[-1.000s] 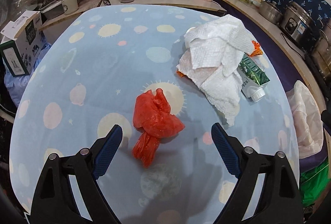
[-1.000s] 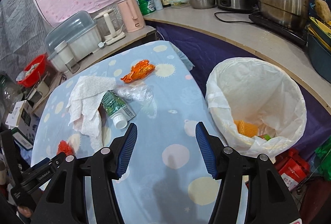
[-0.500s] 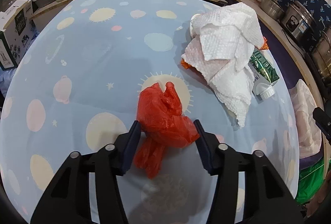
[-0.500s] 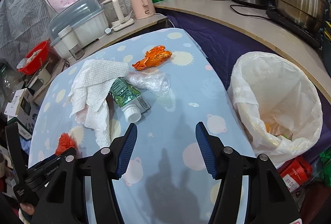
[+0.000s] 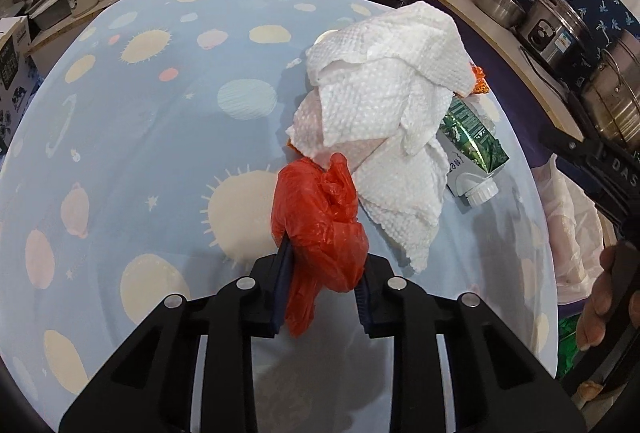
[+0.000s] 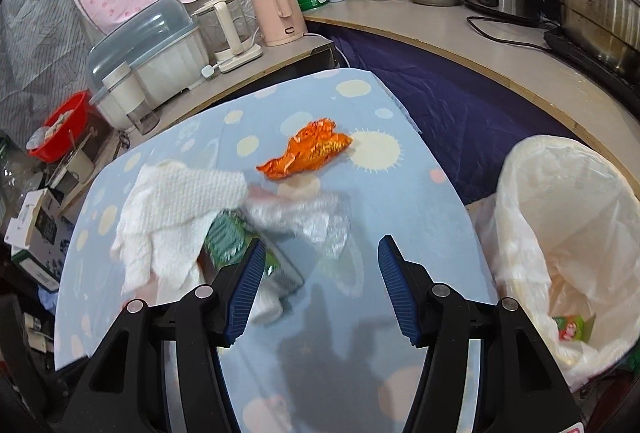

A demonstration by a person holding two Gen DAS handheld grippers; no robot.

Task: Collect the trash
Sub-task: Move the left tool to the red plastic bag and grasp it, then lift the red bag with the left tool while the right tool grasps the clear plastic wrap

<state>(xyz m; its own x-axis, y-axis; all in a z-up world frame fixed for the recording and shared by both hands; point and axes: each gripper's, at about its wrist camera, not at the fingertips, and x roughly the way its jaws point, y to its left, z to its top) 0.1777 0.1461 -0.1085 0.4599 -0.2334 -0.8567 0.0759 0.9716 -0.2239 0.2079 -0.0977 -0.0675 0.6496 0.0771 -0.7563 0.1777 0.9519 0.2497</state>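
Red bag; blue planet-print tablecloth; orange wrapper.

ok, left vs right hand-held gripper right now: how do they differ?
The left hand-held gripper is shut on the red bag; the right hand-held gripper is open and empty. The left holds its load beside the paper towel; the right hangs over the carton and clear wrap, near the bin. Both are black with blue pads.

Each matte black plastic left gripper and right gripper carries round silver screws and blue ribbed finger pads; a bare-skinned hand shows beside white lettering.
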